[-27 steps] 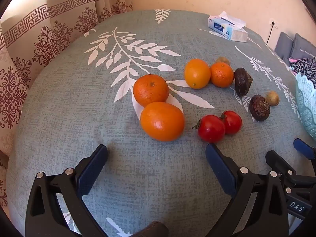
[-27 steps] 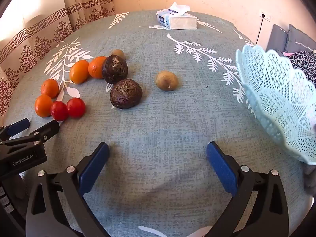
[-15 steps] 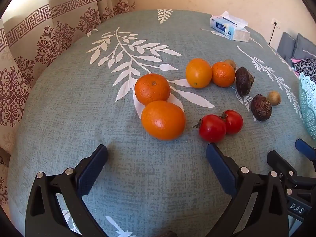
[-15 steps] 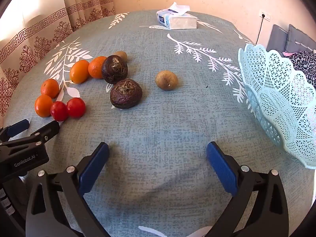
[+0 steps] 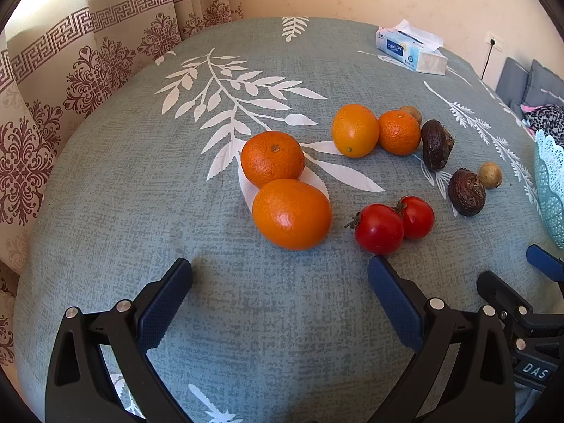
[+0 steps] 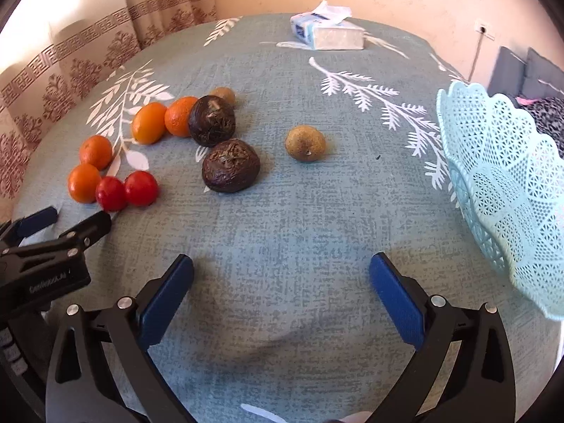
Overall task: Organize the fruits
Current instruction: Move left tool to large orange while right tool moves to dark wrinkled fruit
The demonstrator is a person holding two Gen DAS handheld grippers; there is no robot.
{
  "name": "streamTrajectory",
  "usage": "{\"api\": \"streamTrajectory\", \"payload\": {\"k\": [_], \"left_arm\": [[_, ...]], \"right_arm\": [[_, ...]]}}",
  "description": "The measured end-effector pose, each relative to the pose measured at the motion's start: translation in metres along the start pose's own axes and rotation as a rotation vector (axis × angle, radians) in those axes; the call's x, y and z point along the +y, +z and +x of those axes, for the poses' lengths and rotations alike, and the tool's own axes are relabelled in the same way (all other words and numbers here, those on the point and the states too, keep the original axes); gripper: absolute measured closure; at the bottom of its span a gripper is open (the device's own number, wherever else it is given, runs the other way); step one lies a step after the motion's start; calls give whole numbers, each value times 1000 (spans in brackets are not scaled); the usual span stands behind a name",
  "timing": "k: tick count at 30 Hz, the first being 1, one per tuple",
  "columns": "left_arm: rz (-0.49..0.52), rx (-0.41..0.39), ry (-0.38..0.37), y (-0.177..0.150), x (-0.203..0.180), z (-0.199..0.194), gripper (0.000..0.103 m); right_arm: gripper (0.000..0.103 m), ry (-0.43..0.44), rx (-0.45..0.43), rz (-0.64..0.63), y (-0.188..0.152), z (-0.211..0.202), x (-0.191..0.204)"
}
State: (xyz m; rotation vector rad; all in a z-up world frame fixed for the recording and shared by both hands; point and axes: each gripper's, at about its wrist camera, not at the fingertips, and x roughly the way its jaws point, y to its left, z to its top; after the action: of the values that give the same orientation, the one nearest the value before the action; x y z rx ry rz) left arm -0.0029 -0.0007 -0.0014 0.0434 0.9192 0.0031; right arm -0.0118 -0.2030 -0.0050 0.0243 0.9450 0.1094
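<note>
Fruit lies loose on a grey-green tablecloth. In the left wrist view the nearest orange (image 5: 292,214) sits just beyond my open left gripper (image 5: 280,269), with another orange (image 5: 272,158) behind it and two red tomatoes (image 5: 379,228) to its right. Two more oranges (image 5: 355,130), two dark wrinkled fruits (image 5: 466,192) and a small tan fruit (image 5: 490,175) lie farther right. My right gripper (image 6: 282,268) is open over bare cloth, short of a dark fruit (image 6: 231,165) and the tan fruit (image 6: 305,142). A pale blue lattice basket (image 6: 507,190) stands at the right.
A tissue box (image 6: 328,31) rests at the far side of the table. Patterned curtains (image 5: 81,70) hang along the left. A dark sofa (image 6: 528,74) sits beyond the right edge. My left gripper's body (image 6: 46,268) shows low on the left in the right wrist view.
Both cameras have shifted slightly: the fruit sits a little lower and nearer in the left view, and the basket has slid right in the right view. Both grippers stay open.
</note>
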Motion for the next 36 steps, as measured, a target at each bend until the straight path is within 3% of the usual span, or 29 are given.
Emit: {"api": "streamTrajectory", "payload": {"k": [15, 31, 36], "left_arm": [[1, 5, -29, 3, 3, -1, 5], [7, -7, -79, 8, 5, -3, 5], [12, -26, -56, 12, 9, -4, 5]], "right_arm": [[2, -13, 44, -5, 5, 5, 1], [2, 58, 5, 12, 5, -7, 6], [2, 69, -17, 15, 8, -11, 5]]}}
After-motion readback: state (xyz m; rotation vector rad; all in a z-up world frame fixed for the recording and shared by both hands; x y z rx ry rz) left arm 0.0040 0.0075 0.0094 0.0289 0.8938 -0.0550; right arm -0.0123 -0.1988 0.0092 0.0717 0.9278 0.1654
